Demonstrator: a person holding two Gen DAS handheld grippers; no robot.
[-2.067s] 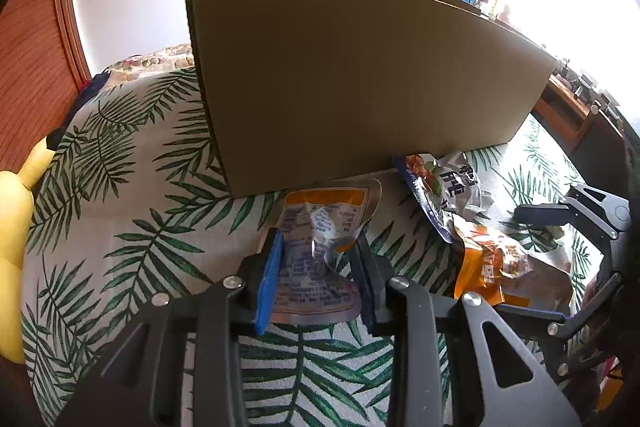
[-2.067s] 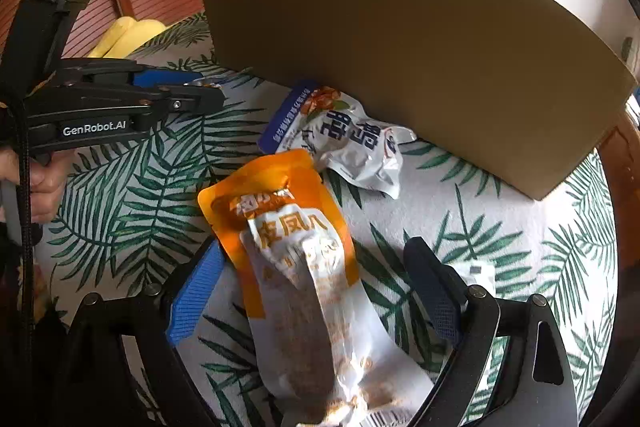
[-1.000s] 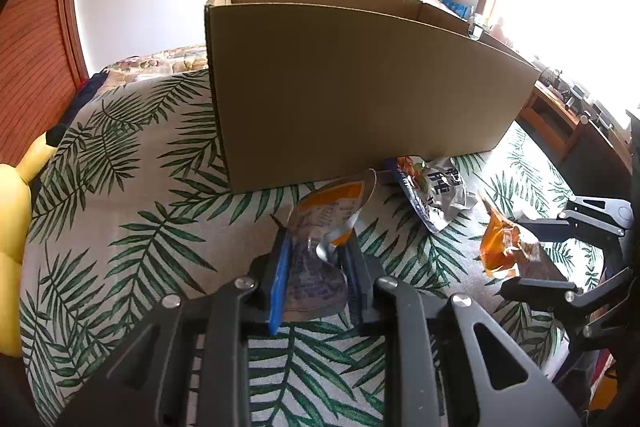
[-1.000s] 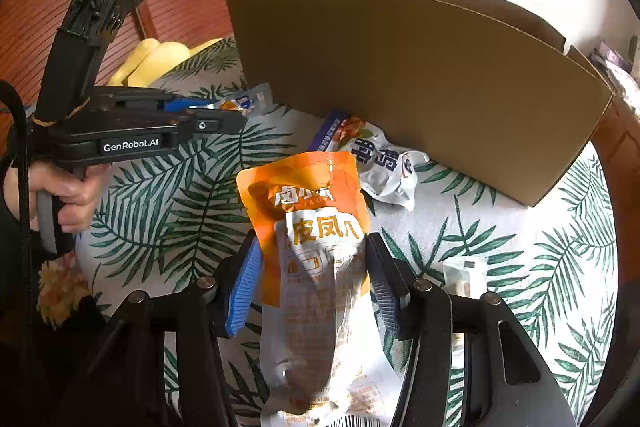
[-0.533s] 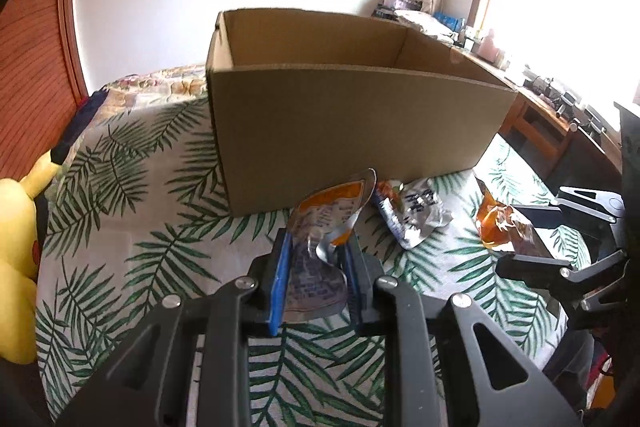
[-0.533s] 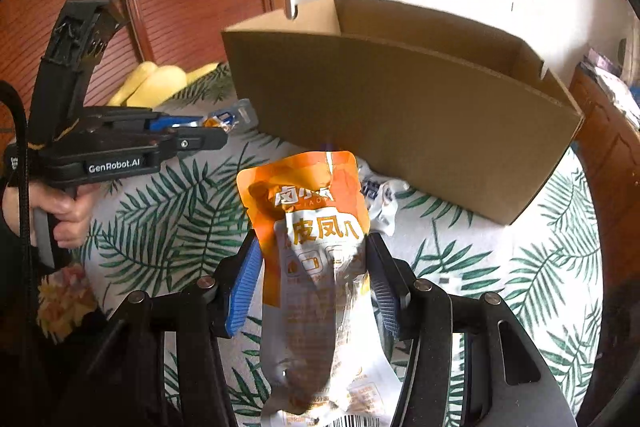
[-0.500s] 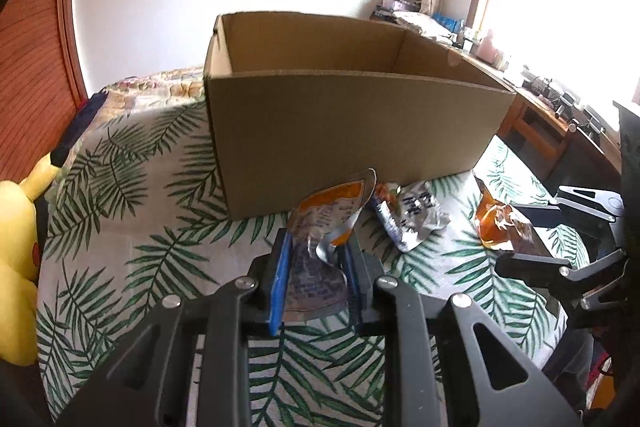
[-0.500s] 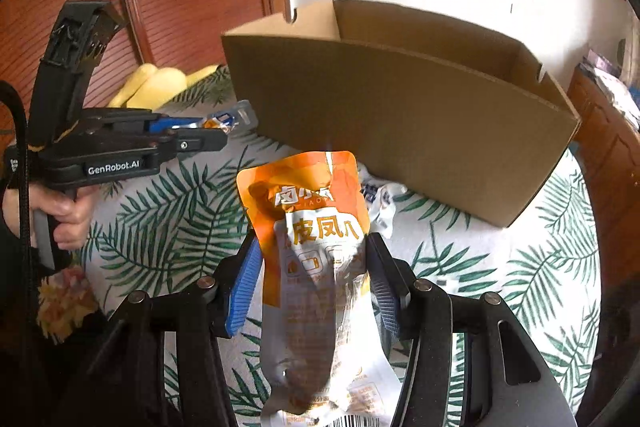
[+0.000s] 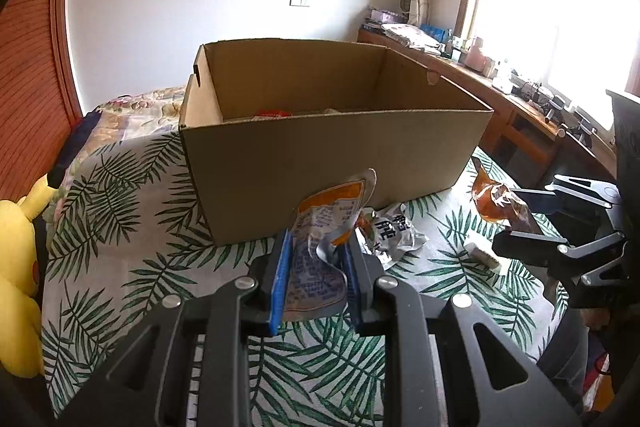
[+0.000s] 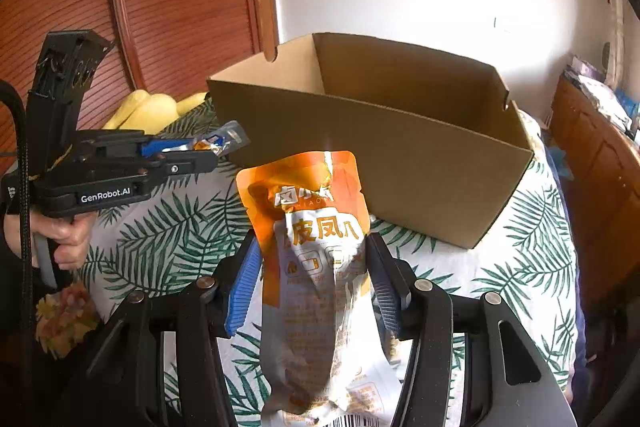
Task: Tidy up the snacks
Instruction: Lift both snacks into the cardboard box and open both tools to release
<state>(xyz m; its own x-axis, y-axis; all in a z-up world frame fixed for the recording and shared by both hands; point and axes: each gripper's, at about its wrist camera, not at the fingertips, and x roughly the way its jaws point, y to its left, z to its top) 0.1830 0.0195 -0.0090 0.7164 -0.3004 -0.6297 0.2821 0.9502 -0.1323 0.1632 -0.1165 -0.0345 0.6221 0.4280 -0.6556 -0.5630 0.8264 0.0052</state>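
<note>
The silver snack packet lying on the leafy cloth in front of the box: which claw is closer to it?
Left. The left claw, shut on a small pouch, hangs right beside the silver packet; the right claw hangs farther off.

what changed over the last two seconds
Both tongs closed on packets lying on the cloth and lifted them: left tongs on the flat pouch, right tongs on the orange bag. The box and silver packet stayed put.

Yellow plush toy [image 9: 16, 267], wood desk [image 9: 520, 115] w/ clutter.
</note>
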